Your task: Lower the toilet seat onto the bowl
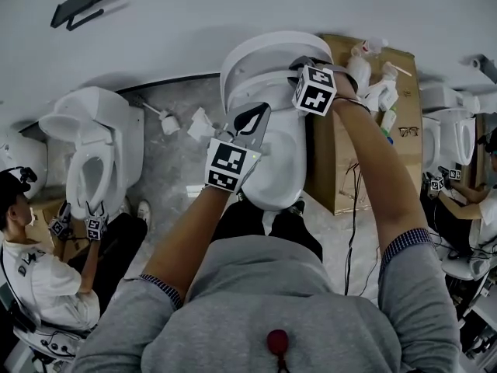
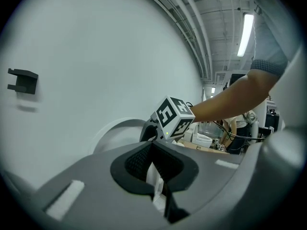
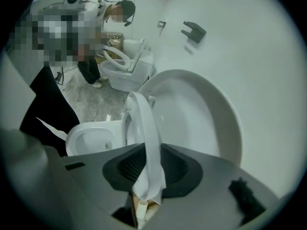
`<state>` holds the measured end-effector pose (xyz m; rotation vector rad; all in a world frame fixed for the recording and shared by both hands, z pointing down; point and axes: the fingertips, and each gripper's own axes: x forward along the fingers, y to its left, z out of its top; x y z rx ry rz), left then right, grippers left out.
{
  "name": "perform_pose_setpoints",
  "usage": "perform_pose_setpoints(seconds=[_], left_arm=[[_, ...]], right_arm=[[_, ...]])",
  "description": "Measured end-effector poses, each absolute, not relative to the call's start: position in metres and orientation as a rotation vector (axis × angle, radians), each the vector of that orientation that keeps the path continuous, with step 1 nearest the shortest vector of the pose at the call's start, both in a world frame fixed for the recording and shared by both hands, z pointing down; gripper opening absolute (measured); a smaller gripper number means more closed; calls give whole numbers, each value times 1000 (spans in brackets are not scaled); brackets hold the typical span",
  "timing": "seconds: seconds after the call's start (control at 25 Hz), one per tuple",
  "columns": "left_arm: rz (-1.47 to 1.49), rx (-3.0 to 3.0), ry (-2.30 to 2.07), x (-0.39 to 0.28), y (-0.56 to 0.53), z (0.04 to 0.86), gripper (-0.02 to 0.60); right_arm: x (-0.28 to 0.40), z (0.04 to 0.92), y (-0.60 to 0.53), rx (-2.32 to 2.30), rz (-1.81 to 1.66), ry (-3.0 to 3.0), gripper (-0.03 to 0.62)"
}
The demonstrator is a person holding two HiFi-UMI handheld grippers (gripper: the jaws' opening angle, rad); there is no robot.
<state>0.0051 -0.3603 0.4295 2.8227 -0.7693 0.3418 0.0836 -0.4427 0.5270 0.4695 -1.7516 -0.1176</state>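
Note:
The white toilet (image 1: 279, 169) stands against the wall with its lid (image 1: 241, 53) up. Its seat (image 1: 260, 80) is tilted forward off the lid, above the bowl. My right gripper (image 1: 299, 64) is shut on the top edge of the seat. In the right gripper view the seat (image 3: 144, 128) runs edge-on between the pads of that gripper (image 3: 146, 176), with the lid (image 3: 201, 114) on the right and the bowl (image 3: 91, 138) on the left. My left gripper (image 1: 250, 123) is at the seat's left side. A thin white edge (image 2: 154, 178) sits pinched between its jaws.
A cardboard box (image 1: 357, 138) with spray bottles (image 1: 373, 76) stands right of the toilet. White items (image 1: 167, 121) lie on the floor to the left. Other people work at toilets on the left (image 1: 93, 154) and right (image 1: 454, 134). A black bracket (image 1: 78, 6) hangs on the wall.

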Motion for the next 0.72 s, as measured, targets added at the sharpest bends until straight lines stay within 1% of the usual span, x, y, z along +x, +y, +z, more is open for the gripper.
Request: perform_pose_setpoints(seconds=[0.72], left_arm=[[309, 2819, -766, 9, -331, 422, 9]], right_arm=[[75, 522, -396, 489, -131, -1743, 104]])
